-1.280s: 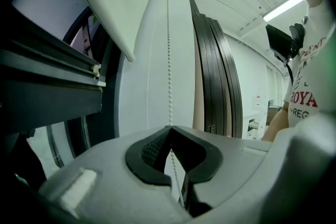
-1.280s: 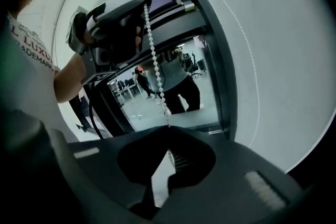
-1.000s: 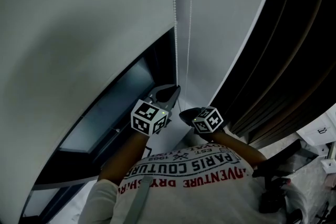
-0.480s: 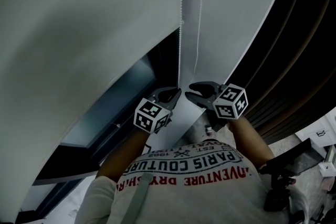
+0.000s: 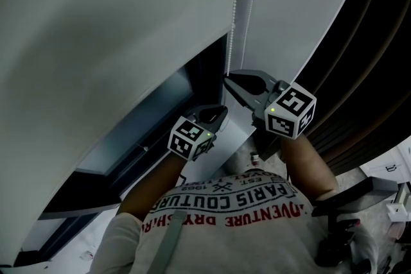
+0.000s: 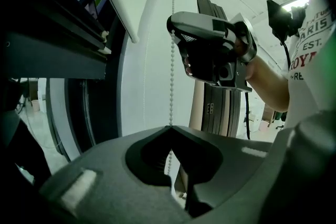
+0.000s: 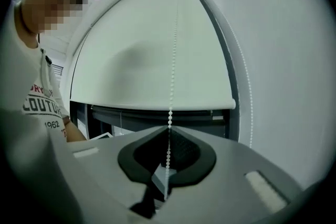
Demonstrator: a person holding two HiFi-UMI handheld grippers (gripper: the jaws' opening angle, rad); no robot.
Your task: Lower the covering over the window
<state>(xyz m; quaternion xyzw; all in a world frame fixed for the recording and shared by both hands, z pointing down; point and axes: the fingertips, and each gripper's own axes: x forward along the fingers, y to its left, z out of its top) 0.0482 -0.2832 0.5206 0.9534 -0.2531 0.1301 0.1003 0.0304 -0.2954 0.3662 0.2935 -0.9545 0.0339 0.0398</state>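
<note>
A pale roller blind [image 5: 115,29] hangs partway down over the dark window; its bottom bar [image 7: 152,104] shows in the right gripper view. A white bead chain [image 5: 230,42] drops beside it. My left gripper [image 5: 221,111] is shut on the chain, which runs down into its closed tips [image 6: 169,126]. My right gripper [image 5: 226,79] sits just above the left one on the same chain [image 7: 171,60]. Its jaws have just been closing with the chain between them, and they now pinch it at the tips [image 7: 169,127]. In the left gripper view the right gripper [image 6: 174,31] meets the chain [image 6: 171,76] overhead.
The dark window frame and glass [image 5: 160,112] lie below the blind. A white wall strip [image 5: 289,16] stands right of the chain, with dark slatted panels [image 5: 366,67] beyond it. Dark equipment and white items [image 5: 379,189] sit low at the right.
My right gripper has climbed from beside and below the left gripper to above it on the chain. The left gripper has sunk a little, staying shut on the chain.
</note>
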